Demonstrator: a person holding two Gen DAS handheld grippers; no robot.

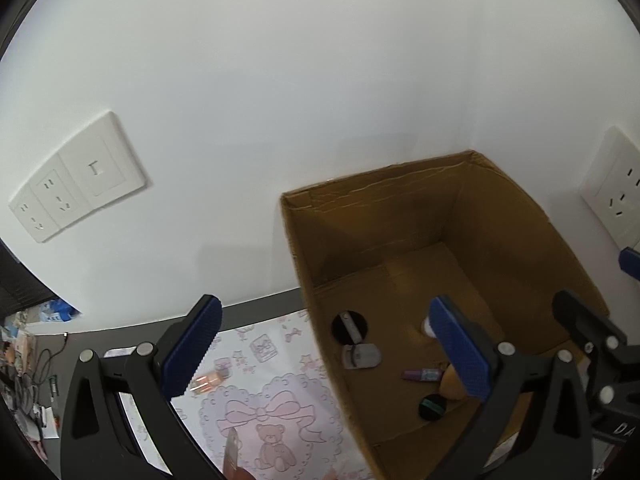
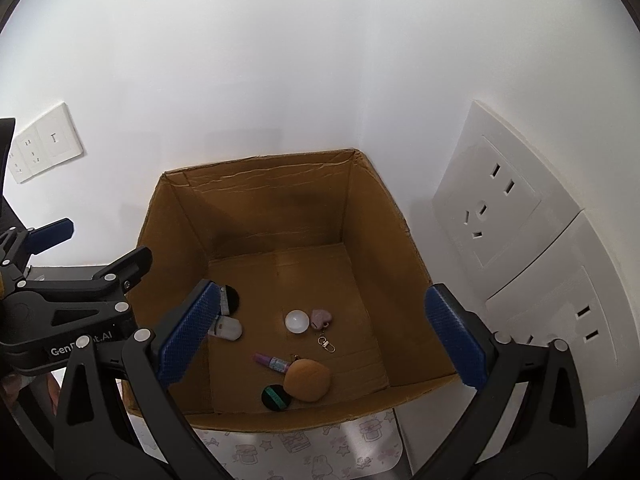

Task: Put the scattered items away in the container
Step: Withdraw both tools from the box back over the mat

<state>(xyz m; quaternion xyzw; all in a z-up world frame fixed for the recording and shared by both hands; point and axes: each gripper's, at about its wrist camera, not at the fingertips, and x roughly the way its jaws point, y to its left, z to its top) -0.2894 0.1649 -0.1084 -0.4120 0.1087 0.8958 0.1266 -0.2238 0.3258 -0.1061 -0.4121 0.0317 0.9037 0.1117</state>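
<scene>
Both claws are hanging wide apart, gripping nothing. Left claw point(image 1: 324, 356) is nearer the leftover small orange bottle point(image 1: 208, 381), lying on the bench mat below its left finger, long axis pointing toward the cardboard box point(image 1: 320, 280). Right claw point(image 2: 320, 340) is hovering over the box.

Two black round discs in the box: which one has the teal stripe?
The black disc at the box's near edge, touching the tan round pouch. The other black disc, far left, shows a white stripe.

Your left gripper's finger point(image 1: 460, 350) hid part of the brown pouch point(image 1: 452, 380) in the cardboard box point(image 1: 400, 184), and the tabletop clutter point(image 1: 24, 360) was too blurred to identify.
</scene>
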